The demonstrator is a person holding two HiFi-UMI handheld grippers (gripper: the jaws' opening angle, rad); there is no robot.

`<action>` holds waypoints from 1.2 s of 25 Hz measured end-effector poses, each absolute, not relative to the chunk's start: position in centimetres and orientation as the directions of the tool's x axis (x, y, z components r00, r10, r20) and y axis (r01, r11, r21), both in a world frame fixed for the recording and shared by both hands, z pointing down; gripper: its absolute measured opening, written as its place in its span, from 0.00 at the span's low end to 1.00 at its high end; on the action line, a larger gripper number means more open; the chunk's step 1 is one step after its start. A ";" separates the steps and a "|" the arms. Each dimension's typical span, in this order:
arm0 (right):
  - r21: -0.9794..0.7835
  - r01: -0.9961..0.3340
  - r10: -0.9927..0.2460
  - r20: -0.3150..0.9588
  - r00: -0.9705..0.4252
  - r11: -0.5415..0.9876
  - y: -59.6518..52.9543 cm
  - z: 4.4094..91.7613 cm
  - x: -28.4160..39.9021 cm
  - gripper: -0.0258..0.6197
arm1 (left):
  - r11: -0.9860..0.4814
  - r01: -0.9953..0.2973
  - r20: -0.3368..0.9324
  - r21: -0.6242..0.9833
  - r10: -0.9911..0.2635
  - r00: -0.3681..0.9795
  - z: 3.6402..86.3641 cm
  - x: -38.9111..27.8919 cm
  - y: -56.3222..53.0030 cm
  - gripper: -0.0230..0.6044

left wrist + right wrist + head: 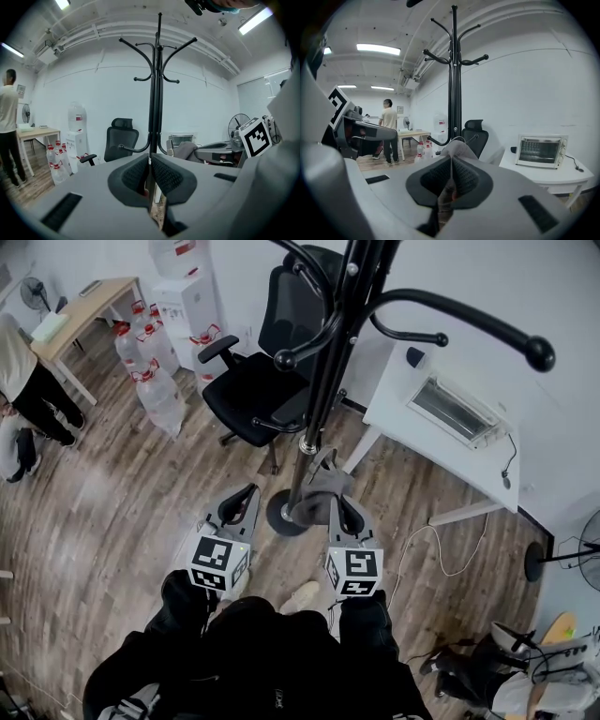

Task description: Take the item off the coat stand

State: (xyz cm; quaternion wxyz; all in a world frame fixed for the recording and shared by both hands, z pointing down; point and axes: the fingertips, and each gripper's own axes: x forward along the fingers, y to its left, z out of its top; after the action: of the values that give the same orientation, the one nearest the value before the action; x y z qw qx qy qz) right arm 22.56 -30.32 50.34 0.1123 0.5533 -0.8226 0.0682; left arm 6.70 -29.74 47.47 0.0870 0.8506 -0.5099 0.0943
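An office, with swivel chair [255, 381], desk [92, 304] and water dispenser [186, 298]

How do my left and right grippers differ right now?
The right gripper is shut on the grey cloth at the coat stand; the left gripper is shut on nothing. The right gripper is close beside the stand; the left gripper is farther off, to its left. Both point toward the stand.

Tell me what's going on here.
A person stands at a black coat stand with a gripper in each hand. The right gripper is shut on a grey cloth low on the stand. The left gripper is held beside it, jaws together and empty. The cloth is not yet off the stand.
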 end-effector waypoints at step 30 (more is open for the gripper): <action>0.045 -0.997 -0.989 0.136 -0.054 0.060 -26.2 43.4 25.4 0.07 | -0.708 -0.706 0.151 0.031 -0.695 0.703 43.0 9.0 -31.2 0.09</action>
State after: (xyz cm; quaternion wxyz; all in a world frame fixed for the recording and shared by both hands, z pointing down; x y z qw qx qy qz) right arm 25.44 -26.19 43.43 0.0650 0.6848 -0.7252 0.0303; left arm 9.02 -31.25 42.99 0.0434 0.9218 -0.3797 0.0641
